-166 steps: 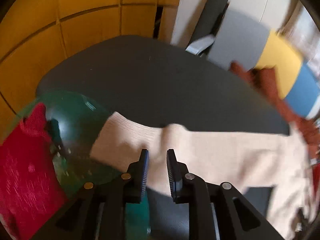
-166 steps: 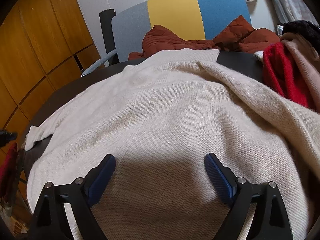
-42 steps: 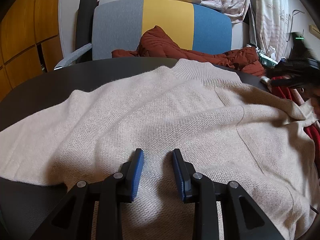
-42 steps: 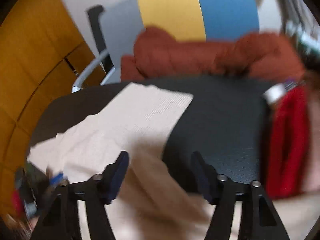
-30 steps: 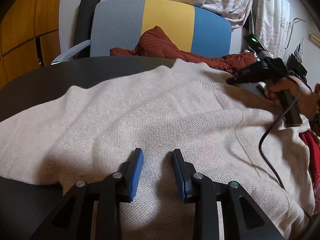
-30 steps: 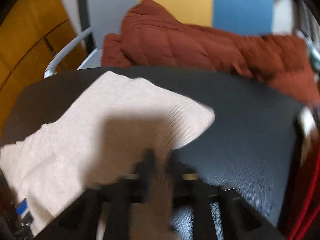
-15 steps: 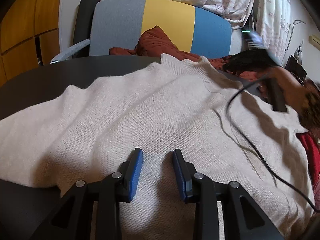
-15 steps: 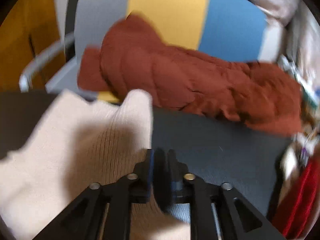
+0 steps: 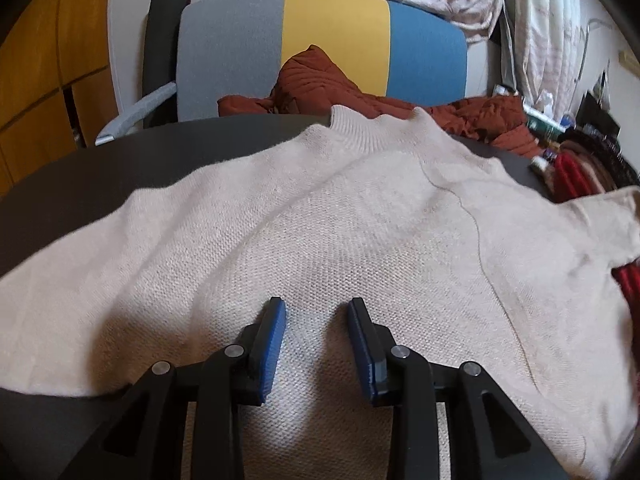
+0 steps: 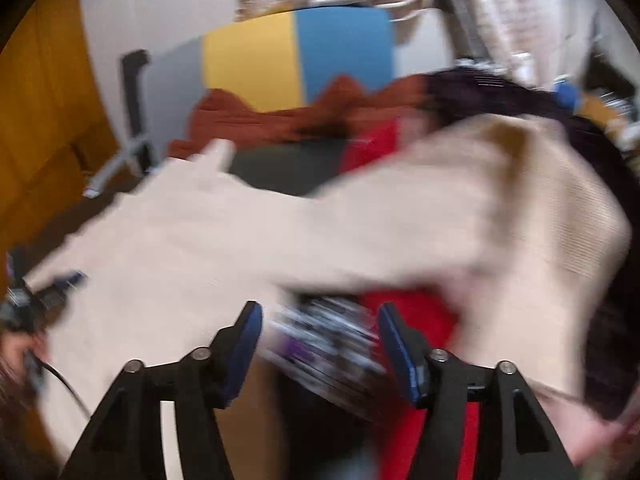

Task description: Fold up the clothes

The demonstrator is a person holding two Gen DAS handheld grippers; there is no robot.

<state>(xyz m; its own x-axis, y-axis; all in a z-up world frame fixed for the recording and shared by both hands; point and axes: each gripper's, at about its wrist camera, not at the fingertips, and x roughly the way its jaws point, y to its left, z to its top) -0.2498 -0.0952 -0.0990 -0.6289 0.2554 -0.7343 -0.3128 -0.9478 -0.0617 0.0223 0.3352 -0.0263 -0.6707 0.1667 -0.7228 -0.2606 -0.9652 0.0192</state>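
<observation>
The cream sweater lies spread face-up across the dark table, collar far; left gripper rests on its near body, jaws apart and empty, right gripper likewise apart in blur; spreading appears complete, and the next move calls for gripping a sleeve.

The sweater is pale cream with a fine knit texture and a ribbed collar, spread on a dark charcoal bench. Behind it the chair back runs in grey, yellow and blue panels, with a rust-brown quilted jacket below. A red garment sits at right. Each claw has black arms and blue pads
</observation>
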